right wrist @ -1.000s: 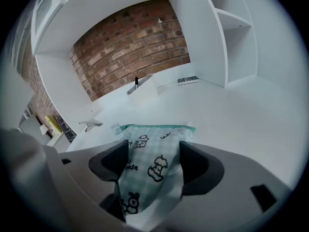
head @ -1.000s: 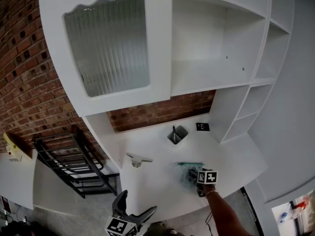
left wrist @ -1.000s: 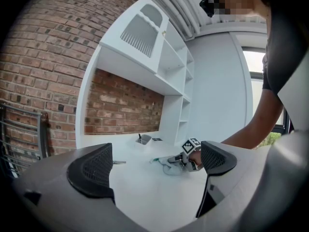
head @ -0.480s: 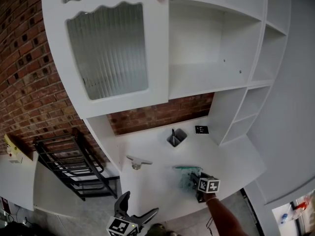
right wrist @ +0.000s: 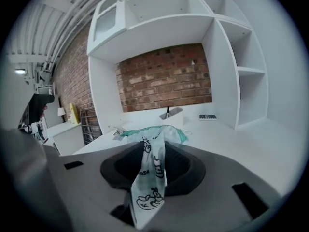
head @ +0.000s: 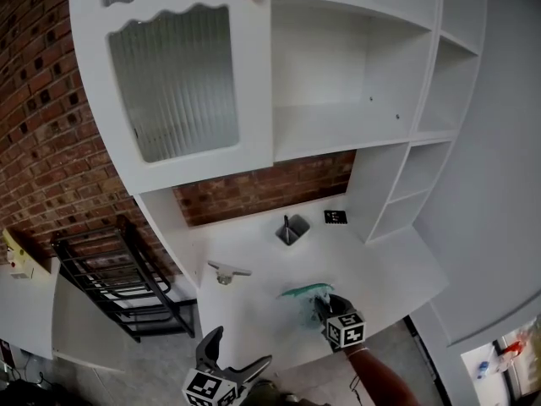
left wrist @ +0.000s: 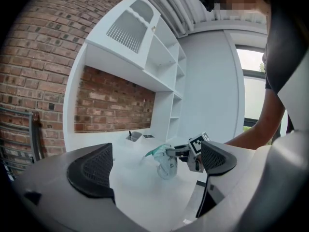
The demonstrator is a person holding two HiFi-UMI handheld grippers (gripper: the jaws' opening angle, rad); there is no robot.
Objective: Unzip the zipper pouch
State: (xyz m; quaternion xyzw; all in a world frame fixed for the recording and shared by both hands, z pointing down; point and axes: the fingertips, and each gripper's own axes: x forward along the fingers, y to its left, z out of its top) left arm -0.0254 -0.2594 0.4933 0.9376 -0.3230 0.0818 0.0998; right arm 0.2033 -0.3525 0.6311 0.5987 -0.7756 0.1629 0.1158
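The zipper pouch [head: 302, 299] is clear plastic printed with black cartoons and has a teal zipper edge. My right gripper [head: 325, 309] is shut on it and holds it just above the white desk [head: 254, 311] near the front edge. In the right gripper view the pouch [right wrist: 152, 167] is pinched upright between the jaws, which have just been closing; its teal top [right wrist: 155, 131] flops over beyond them. My left gripper [head: 233, 364] stands open off the desk's front-left corner, with nothing in it. From the left gripper view, the pouch [left wrist: 164, 160] hangs from the right gripper [left wrist: 179, 152] ahead.
At the back of the desk stand a metal pen holder [head: 289, 229] and a black marker card [head: 335, 217]. A small metal object [head: 224, 272] lies at the left. White shelves [head: 338, 125] rise above. A black rack [head: 118, 277] stands left of the desk.
The right gripper has closed on the pouch and raised it off the desk, drawing it toward the front edge. The left gripper has barely moved.
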